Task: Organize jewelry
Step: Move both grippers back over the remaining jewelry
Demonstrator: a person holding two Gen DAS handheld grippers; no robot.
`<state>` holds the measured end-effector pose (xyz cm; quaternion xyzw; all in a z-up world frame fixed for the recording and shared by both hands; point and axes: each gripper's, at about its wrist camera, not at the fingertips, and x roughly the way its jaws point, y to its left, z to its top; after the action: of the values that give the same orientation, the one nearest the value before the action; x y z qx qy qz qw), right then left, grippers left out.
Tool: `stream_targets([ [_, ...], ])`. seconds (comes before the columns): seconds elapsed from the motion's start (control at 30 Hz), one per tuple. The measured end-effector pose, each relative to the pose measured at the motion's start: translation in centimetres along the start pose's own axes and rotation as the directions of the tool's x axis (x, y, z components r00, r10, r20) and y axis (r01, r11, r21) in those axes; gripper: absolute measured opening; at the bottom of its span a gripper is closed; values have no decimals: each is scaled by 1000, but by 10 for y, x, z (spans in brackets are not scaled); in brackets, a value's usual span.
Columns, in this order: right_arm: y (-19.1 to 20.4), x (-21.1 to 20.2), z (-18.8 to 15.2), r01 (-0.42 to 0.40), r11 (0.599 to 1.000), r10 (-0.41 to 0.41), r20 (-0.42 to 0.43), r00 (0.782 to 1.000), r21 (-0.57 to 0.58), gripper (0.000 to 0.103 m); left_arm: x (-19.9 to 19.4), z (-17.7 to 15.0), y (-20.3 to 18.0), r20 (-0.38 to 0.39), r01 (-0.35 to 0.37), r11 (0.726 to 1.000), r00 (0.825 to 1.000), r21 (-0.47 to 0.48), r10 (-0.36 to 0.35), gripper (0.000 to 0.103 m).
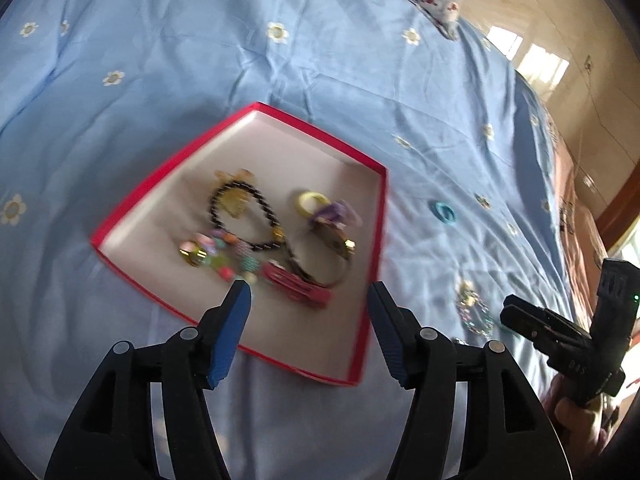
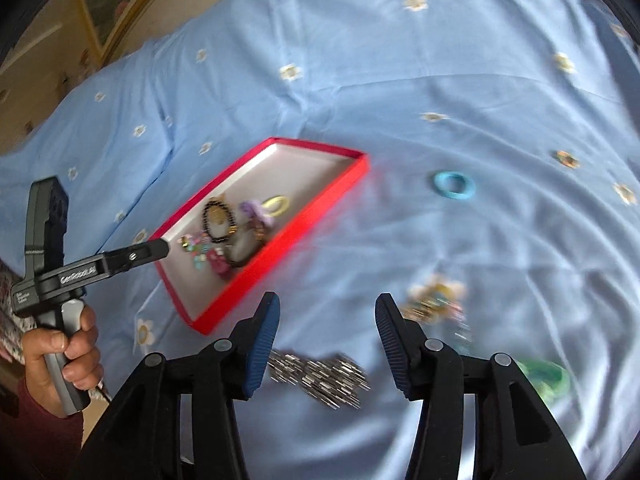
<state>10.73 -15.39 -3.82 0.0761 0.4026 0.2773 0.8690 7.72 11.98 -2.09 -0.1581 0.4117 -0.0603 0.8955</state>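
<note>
Left claw [image 1: 310, 292]: jaws apart, nothing between them; hovers over near edge of red tray [image 1: 366, 280].
Right claw [image 2: 326, 306]: jaws apart, empty; above the bedsheet [image 2: 400, 80], silver bracelet [image 2: 320, 380] just below it.
Red tray: on the bed; holds black bead bracelet [image 1: 240, 216], yellow ring [image 1: 310, 200], mixed coloured pieces.
Outside tray: blue ring [image 2: 454, 186], beaded piece [image 2: 434, 300], green item [image 2: 546, 378], all on the sheet.

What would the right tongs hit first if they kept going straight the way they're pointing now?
Probably the silver bracelet lying on the blue bedsheet, just ahead of the open, empty right tongs. It sits low between the fingers, so depth is uncertain; otherwise they would meet bare sheet.
</note>
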Motion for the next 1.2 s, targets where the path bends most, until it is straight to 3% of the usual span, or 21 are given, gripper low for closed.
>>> stream_targets([
  [0.2,-34,-25,-20,65,995,-66,19,998,75,55,9,-12,-32,-46,47,998,998,44,-45,61],
  [0.67,-80,-53,-53,156,975,-161,20,987,160,60,30,-24,-85,-113,85,985,991,148,-69,64],
  [1.2,-97,-46,-46,155,974,-159,10,987,167,61,75,-25,-145,-192,133,946,978,296,-77,64],
])
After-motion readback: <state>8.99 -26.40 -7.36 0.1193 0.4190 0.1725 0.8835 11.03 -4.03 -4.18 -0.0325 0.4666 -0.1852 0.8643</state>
